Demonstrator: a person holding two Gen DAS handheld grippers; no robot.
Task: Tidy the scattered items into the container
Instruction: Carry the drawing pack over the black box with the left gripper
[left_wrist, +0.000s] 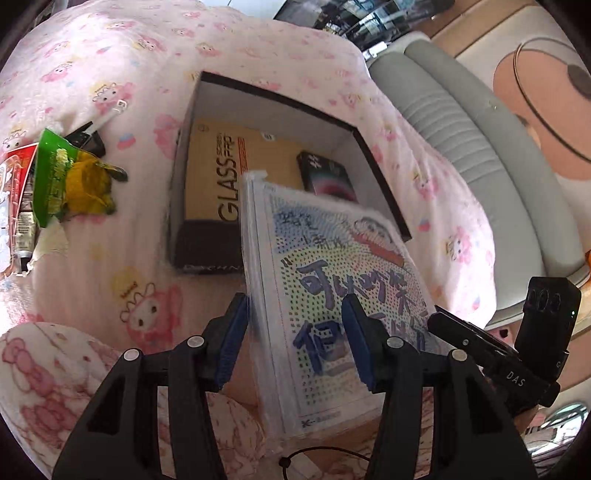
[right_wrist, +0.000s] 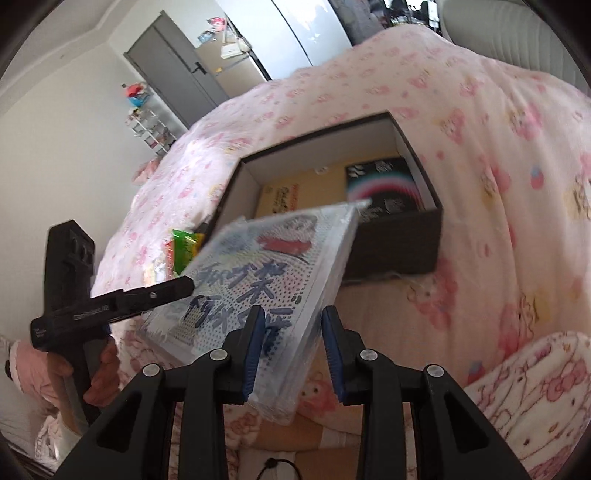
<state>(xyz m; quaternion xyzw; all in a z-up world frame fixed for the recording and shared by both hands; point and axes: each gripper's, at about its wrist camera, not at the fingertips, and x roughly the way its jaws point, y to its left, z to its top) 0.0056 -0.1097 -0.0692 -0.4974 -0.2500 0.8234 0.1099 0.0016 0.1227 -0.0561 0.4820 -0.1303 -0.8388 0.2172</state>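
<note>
Left wrist view: a plastic-wrapped colourful board (left_wrist: 332, 295) hangs tilted above the bed (left_wrist: 122, 258), just near of the open box (left_wrist: 280, 99), held between the left gripper (left_wrist: 295, 343) and right gripper (right_wrist: 291, 350), each pair of jaws clamped on one side edge.

Just ahead of the left tongs (left_wrist: 295, 339), a yellow pack (left_wrist: 221, 162) lying in the box (left_wrist: 280, 99) reads "GLASS" in large dark letters, with smaller "SCREEN PRO" beside it. Between the pads of those tongs, a wrapped board (left_wrist: 332, 280) carries big blue handwritten Chinese characters; "可以" can be made out, the rest is blurred. To the right of the left tongs, the other tongs' black body (left_wrist: 509, 369) shows white letters "DAS". White print on the box's near wall and on the dark pack (left_wrist: 325, 173) further ahead is too small to read.
</note>
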